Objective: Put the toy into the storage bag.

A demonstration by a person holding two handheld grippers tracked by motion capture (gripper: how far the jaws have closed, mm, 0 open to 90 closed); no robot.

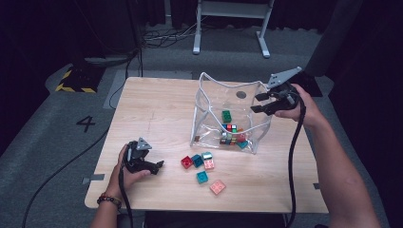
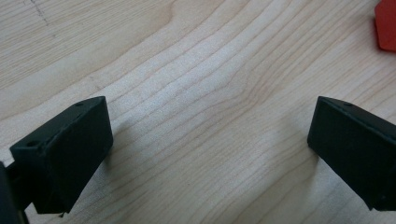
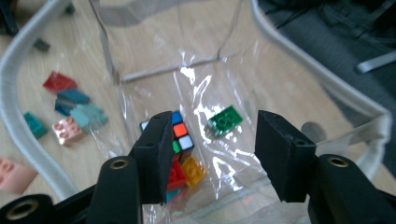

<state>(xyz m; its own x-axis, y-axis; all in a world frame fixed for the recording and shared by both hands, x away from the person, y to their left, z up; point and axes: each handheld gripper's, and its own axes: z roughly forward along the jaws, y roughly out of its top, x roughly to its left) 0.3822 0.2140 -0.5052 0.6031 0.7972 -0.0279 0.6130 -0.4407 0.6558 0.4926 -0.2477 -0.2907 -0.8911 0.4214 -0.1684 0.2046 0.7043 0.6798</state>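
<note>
Clear plastic bag (image 1: 231, 114) gapes below my right gripper (image 3: 212, 154), its fingers parted and empty, with a green brick (image 3: 225, 121) and a colour cube (image 3: 177, 135) inside, so probably I've dropped one; next, my wide-open, empty left gripper (image 1: 153, 167) must reach the red brick (image 1: 187, 162) beside it on the desk (image 1: 157, 109).

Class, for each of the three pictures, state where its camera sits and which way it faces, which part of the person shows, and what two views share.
High view: above the person's side, facing forward and down on the table; forearms, left gripper, right gripper.
Left gripper view: on the left gripper, facing down at bare wood; open jaws, red brick.
Right gripper view: on the right gripper, looking into the clear bag; open jaws.
Shared: green brick, high and right gripper views.
</note>
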